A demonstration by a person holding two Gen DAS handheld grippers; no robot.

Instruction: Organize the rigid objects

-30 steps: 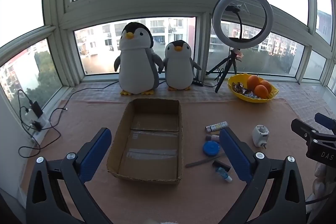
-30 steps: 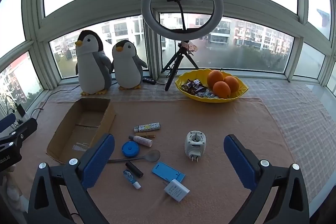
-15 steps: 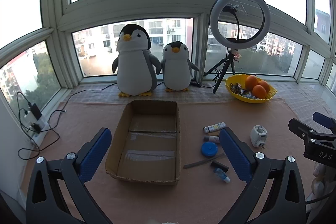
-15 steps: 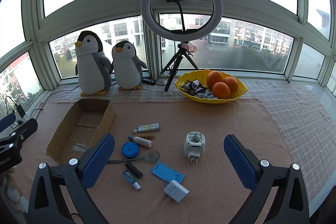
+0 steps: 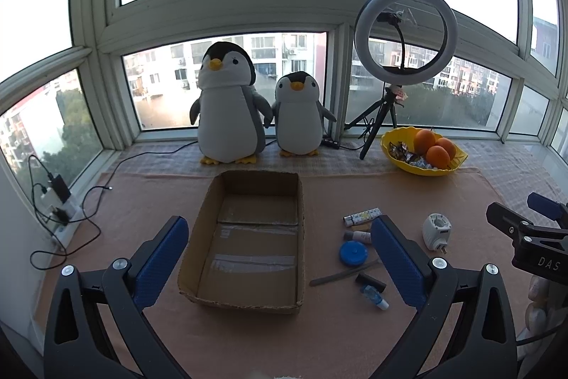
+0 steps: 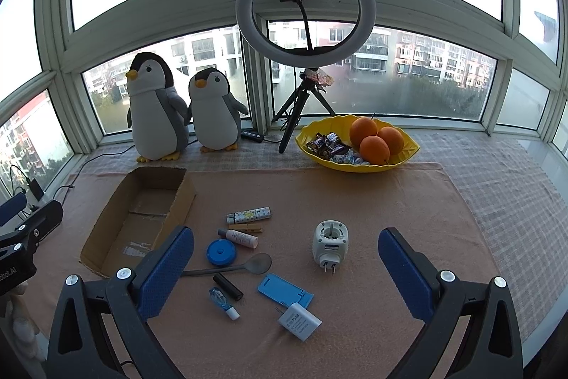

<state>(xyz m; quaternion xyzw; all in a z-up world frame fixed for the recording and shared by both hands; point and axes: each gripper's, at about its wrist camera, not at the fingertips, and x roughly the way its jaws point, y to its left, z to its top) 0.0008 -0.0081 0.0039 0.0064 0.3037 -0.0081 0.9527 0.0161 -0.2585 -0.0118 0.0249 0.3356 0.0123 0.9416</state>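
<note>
Currently your worktop carries the empty cardboard box on the left, small items scattered just right of it: socket adapter, spoon, blue round case, white charger. Your left claw and right claw both hover spread apart, holding nothing.

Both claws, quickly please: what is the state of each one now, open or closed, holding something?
Left claw: open, holding nothing.
Right claw: open, holding nothing.
</note>
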